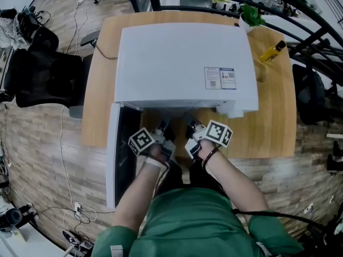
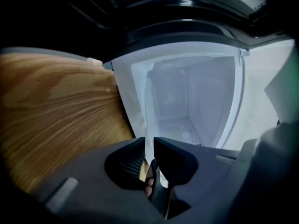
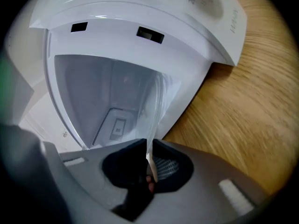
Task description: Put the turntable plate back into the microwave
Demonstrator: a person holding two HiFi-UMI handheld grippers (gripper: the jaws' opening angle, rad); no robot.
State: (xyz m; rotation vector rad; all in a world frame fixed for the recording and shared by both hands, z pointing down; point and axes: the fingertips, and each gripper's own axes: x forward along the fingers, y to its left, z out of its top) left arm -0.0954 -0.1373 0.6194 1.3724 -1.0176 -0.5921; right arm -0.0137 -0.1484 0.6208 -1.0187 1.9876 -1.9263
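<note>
The clear turntable plate [image 3: 156,107] is hovering at the mouth of the open microwave [image 1: 182,63] at frame centre, apparently not yet seated inside, with the right hand-held gripper [image 3: 148,161] clenching its rim and the left hand-held gripper [image 2: 149,146] sitting slightly parted around it.

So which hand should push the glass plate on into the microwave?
Right, probably. The right tongs pinch the rim of the glass plate before the open microwave; the left tongs stand slightly apart around it.

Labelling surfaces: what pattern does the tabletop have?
The tabletop is light-brown wood grain, clearest in the right gripper view.
</note>
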